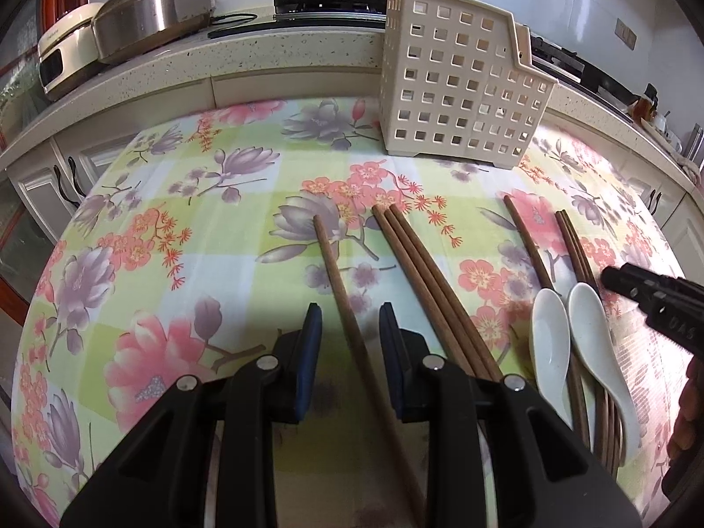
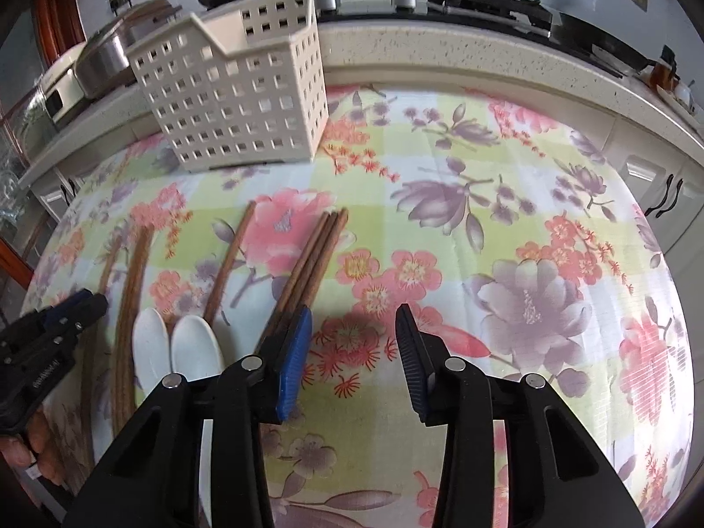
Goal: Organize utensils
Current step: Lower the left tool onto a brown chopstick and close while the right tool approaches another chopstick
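My left gripper [image 1: 350, 314] fingers straddle a single chopstick [image 1: 341, 281] on the counter [image 1: 220, 229], not pinching it. My right gripper [image 2: 354, 319] gapes empty beside three chopsticks [image 2: 314, 255]; holder [image 2: 237, 88] behind.

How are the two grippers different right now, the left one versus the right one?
The left gripper straddles a single wooden chopstick with gaps on both sides, while the right gripper has only floral tablecloth between its fingers. The left gripper's gap is narrower; the right gripper's is wider. A bundle of chopsticks runs under the right gripper's left finger. Both have black bodies with blue pads, point down at the table and hold nothing.
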Motion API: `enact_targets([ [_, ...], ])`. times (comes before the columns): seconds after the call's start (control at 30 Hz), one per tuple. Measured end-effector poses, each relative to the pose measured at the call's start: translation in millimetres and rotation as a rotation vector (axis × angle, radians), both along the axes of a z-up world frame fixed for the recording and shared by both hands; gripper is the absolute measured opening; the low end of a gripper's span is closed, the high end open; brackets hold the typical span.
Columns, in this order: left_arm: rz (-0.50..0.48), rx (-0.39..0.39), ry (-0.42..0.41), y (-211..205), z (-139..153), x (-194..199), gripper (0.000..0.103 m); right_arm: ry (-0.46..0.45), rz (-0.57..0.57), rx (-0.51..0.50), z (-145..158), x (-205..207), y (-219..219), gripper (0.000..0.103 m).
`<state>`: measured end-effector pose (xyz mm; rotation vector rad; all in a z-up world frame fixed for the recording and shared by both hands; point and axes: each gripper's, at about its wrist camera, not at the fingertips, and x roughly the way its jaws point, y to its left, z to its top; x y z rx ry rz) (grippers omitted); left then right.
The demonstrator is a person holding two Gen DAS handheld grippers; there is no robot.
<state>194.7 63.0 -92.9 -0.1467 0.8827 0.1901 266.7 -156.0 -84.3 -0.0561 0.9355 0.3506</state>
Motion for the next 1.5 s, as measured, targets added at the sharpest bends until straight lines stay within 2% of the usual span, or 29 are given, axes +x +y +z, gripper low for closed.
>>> enact_targets([
  [0.13,0.0,-0.004,-0.003,0.2,-0.1,-0.1,0.026,0.001,0.011,0.003,5.6,0.7,3.5,0.038],
  [0.43,-0.003,0.001,-0.003,-0.1,0.2,-0.5,0.026,0.018,0.016,-0.037,-3.9,-0.8,13.3,0.039],
  [0.47,-0.003,0.005,-0.001,-1.0,0.2,-0.7,0.026,0.006,0.017,-0.058,-3.7,-1.7,14.8,0.041],
  [0.53,-0.004,0.016,0.004,-3.0,0.2,-0.1,0.026,-0.012,0.009,-0.102,-3.9,-1.6,16.5,0.055],
  [0.6,-0.005,0.025,0.01,-4.2,0.3,0.7,0.026,0.01,-0.002,-0.081,-5.4,2.2,12.7,0.058],
  [0.67,-0.006,0.029,0.014,-4.7,0.1,1.8,0.026,0.054,-0.022,-0.007,-8.6,8.9,2.8,0.061],
  [0.77,-0.005,0.035,0.019,-5.1,0.2,2.5,0.026,0.054,-0.029,-0.043,-9.1,10.9,6.2,0.066],
  [0.9,-0.003,0.032,0.019,-4.4,0.1,2.9,0.026,0.071,-0.052,-0.037,-10.8,15.3,2.8,0.072],
  [0.93,-0.004,0.031,0.019,-4.2,0.0,2.9,0.026,0.068,-0.057,-0.049,-10.7,15.1,3.1,0.078],
  [1.07,-0.002,0.026,0.019,-3.3,0.2,2.3,0.027,0.07,-0.079,-0.05,-13.0,15.4,-2.5,0.081],
  [1.17,-0.003,0.027,0.018,-3.4,0.2,2.3,0.027,0.057,-0.058,-0.104,-13.5,13.2,3.1,0.077],
  [1.27,-0.001,0.025,0.02,-3.2,0.1,2.5,0.027,0.063,-0.05,-0.104,-12.7,12.9,4.9,0.072],
  [1.4,-0.003,0.031,0.031,-4.3,0.6,3.4,0.027,0.055,-0.001,-0.09,-8.2,7.5,12.5,0.039],
  [1.43,-0.004,0.032,0.035,-4.1,0.7,3.7,0.026,0.053,0.01,-0.083,-7.1,6.1,15.2,0.035],
  [1.5,-0.001,0.038,0.041,-2.7,1.1,5.0,0.019,0.044,0.027,-0.09,-7.2,5.2,19.8,0.034],
])
